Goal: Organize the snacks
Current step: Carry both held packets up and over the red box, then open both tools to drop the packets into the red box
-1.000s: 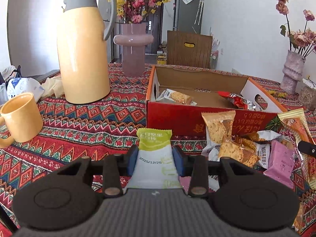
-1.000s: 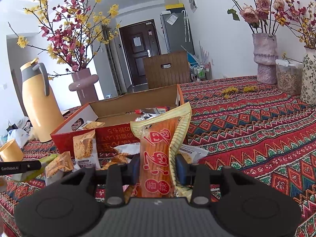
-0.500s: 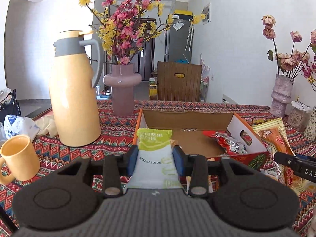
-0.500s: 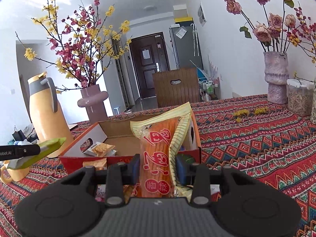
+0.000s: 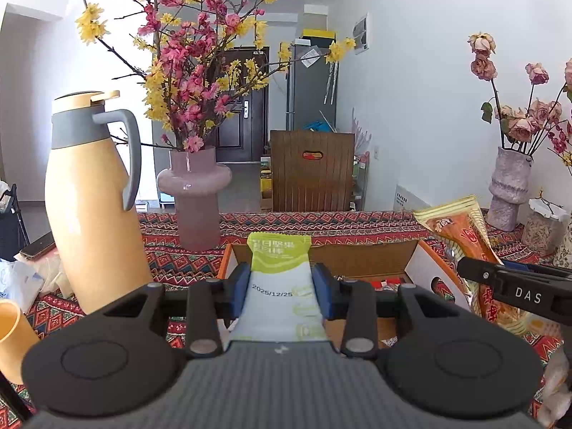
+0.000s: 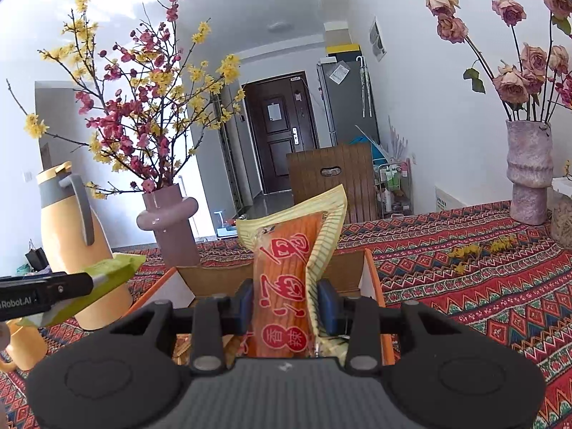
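Your left gripper (image 5: 282, 291) fingers clamp a green-white packet (image 5: 278, 279); your right gripper (image 6: 286, 304) fingers clamp an orange packet (image 6: 286, 286). Both hover above the open box (image 5: 361, 259); lower well inside its walls before releasing.

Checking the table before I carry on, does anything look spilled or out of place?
Yes: loose yellow petals lie scattered on the patterned tablecloth, to the right of the open cardboard box, apparently shed from a bouquet. Nothing else looks spilled or damaged.

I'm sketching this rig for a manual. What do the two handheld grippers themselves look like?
Both match: the left gripper and right gripper have blue finger pads, black linkage arms with silver pivot pins, two round black discs and a ribbed grey body. White side lettering reads "DAS" and "Robot.AI". No cables or sleeves show.
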The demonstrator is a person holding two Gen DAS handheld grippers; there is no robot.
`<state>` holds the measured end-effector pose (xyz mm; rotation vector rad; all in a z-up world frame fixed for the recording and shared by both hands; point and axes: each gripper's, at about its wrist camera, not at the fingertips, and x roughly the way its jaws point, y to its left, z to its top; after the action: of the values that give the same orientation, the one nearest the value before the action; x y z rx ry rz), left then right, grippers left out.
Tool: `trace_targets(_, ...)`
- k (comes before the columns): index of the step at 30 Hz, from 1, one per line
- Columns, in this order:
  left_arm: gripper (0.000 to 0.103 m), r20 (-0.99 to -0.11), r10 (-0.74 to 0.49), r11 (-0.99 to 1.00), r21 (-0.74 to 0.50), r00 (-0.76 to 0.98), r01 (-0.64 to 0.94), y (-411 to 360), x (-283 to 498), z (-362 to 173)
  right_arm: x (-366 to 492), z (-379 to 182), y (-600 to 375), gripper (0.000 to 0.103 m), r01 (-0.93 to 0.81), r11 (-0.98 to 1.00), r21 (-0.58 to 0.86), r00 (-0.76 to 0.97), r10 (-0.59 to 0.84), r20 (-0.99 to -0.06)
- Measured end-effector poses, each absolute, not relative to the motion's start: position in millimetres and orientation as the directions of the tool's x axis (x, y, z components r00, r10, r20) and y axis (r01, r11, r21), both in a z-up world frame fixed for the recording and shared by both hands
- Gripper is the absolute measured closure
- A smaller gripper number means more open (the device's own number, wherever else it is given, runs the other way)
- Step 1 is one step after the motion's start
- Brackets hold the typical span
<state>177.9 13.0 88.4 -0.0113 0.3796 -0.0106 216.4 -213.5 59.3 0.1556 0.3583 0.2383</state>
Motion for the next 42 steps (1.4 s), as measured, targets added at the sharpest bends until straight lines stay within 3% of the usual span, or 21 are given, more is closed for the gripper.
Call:
trace_targets(13, 0.064, -0.42, 0.005, 1.0, -0.022, 0.908, -0.016, 17.2, 244.3, 43.3, 271.3, 30.3, -207.2, 0.066, -0.185, 0.959, 0.217, 0.894, 0.256, -0.368)
trace_targets(24, 0.063, -0.431, 0.009, 1.0, 0.0, 0.902, -0.01, 17.2, 244.0, 31.8, 275.7, 16.1, -201.1, 0.065, -0.194, 0.958, 0.213, 0.868, 0.269, -0.417)
trace_targets(27, 0.063, -0.418, 0.001, 1.0, -0.003, 0.908, -0.003, 16.3, 241.5, 32.5, 273.9, 16.6, -202.0, 0.056, -0.196, 0.956, 0.219, 0.87, 0.272, -0.411)
trace_targets(29, 0.063, -0.406, 0.004, 1.0, -0.005, 0.914, -0.006, 17.0, 241.1, 34.5, 273.6, 17.4, -203.2, 0.044, -0.193, 0.956, 0.223, 0.873, 0.271, -0.406)
trace_targets(30, 0.057, -0.401, 0.002, 1.0, -0.009, 0.916, -0.006, 17.3, 239.2, 35.2, 273.0, 17.7, -204.1, 0.043, -0.188, 0.956, 0.224, 0.876, 0.266, -0.402)
trace_targets(31, 0.042, -0.397, 0.001, 1.0, -0.015, 0.918, -0.008, 18.1, 238.1, 35.8, 272.6, 18.0, -205.2, 0.037, -0.188, 0.955, 0.228, 0.877, 0.268, -0.399)
trace_targets(32, 0.033, -0.389, 0.009, 1.0, -0.018, 0.921, -0.017, 18.9, 237.2, 36.7, 272.2, 18.0, -205.9, 0.022, -0.187, 0.955, 0.231, 0.878, 0.268, -0.396)
trace_targets(34, 0.002, -0.371, 0.034, 0.999, -0.016, 0.928, -0.042, 19.4, 233.4, 38.0, 270.2, 18.3, -206.9, 0.0, -0.182, 0.956, 0.231, 0.885, 0.261, -0.385)
trace_targets(42, 0.0, -0.355, 0.05, 0.997, -0.033, 0.934, -0.066, 20.5, 226.0, 42.7, 263.5, 21.0, -205.3, 0.0, -0.188, 0.957, 0.22, 0.893, 0.26, -0.368)
